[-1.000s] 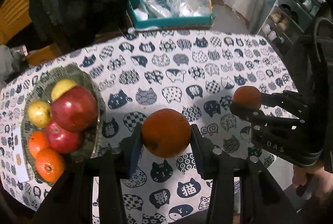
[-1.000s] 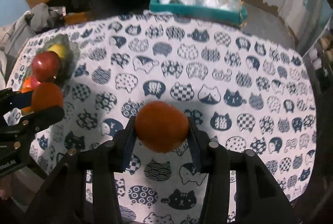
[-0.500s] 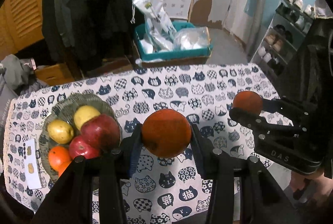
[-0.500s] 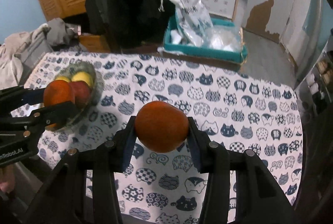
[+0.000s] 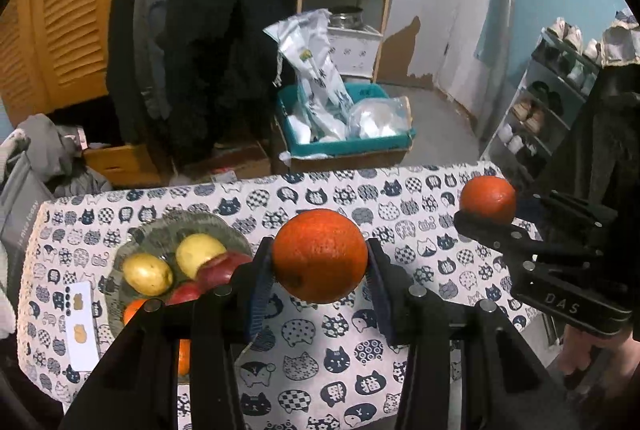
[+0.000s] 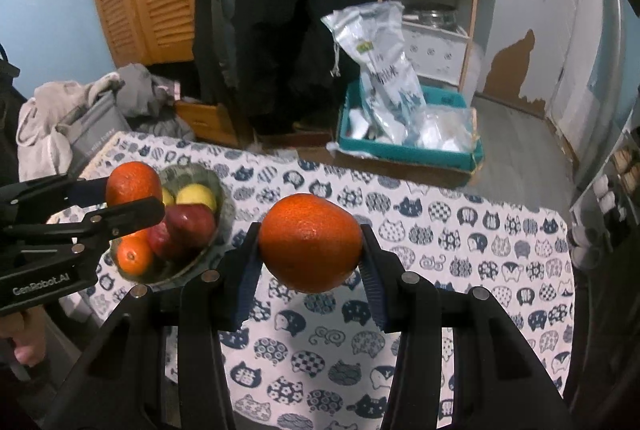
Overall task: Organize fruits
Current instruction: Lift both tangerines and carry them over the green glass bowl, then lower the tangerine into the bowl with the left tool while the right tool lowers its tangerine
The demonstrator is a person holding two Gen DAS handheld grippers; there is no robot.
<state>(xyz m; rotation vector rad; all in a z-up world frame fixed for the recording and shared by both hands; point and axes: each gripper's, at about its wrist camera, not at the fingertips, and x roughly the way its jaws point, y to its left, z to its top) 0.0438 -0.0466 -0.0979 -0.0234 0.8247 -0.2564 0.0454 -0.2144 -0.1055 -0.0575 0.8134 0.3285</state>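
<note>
My left gripper [image 5: 319, 262] is shut on an orange [image 5: 319, 255], held high over the table. My right gripper [image 6: 310, 244] is shut on a second orange [image 6: 310, 241], also well above the cloth. Each gripper shows in the other's view: the right one with its orange [image 5: 487, 199] at the right, the left one with its orange [image 6: 133, 184] at the left. A grey-green bowl [image 5: 168, 226] on the table's left side holds yellow apples [image 5: 147, 273], red apples [image 6: 191, 226] and oranges [image 6: 134, 256]. My left gripper partly hides the bowl.
The table carries a white cloth with a cat pattern [image 6: 460, 230]. A white card [image 5: 82, 326] lies left of the bowl. Beyond the far edge stand a teal box of bags [image 6: 408, 146], dark coats, a wooden shelf and a shoe rack [image 5: 552, 98]. A hand [image 5: 580, 354] holds the right gripper.
Both grippers have risen and tilted upward with their oranges still held. The table and bowl now look smaller and lower, and more of the room behind shows.
</note>
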